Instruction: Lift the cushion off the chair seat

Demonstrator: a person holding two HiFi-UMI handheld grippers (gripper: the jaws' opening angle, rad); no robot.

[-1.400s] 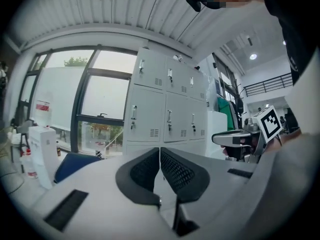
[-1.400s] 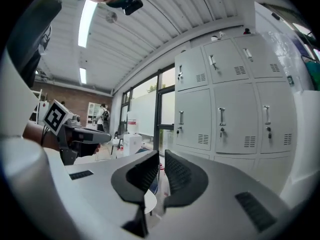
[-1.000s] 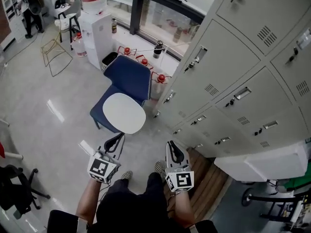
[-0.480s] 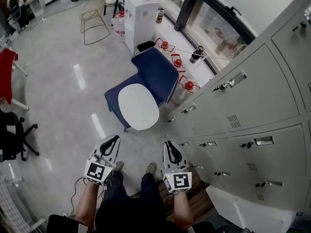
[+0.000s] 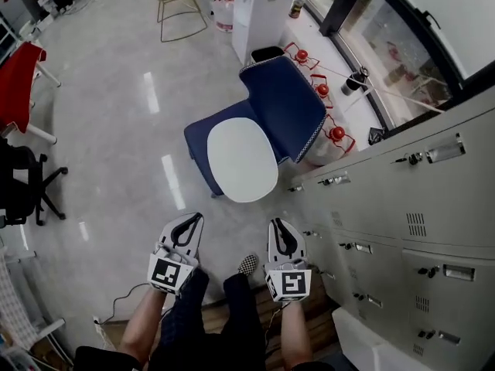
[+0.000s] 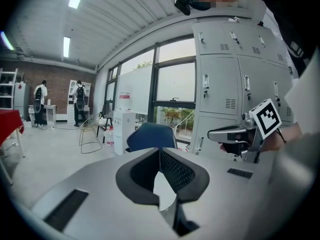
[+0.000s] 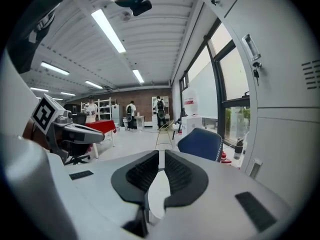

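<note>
A white oval cushion point(image 5: 242, 159) lies flat on the seat of a blue chair point(image 5: 286, 107) standing beside the lockers. Both grippers hover side by side above the floor, short of the chair's front edge and pointing toward it. My left gripper point(image 5: 191, 219) is shut, its tips meeting with nothing between them point(image 6: 159, 151). My right gripper point(image 5: 278, 224) is also shut and empty point(image 7: 161, 153). The blue chair back point(image 6: 150, 135) shows just beyond the left jaws, and the same chair back point(image 7: 201, 143) sits right of the right jaws.
Grey lockers point(image 5: 387, 207) run along the right, close to the chair. A white cabinet point(image 5: 267, 10), a black bin point(image 5: 268, 52) and red-capped items point(image 5: 321, 91) stand behind it. A red table point(image 5: 23, 60) and a black office chair point(image 5: 23, 184) are at left. The person's shoes point(image 5: 247, 265) are below the grippers.
The head view has swung, so the chair now sits higher and more central. Both grippers have dropped lower and stay shut, still short of the chair.
</note>
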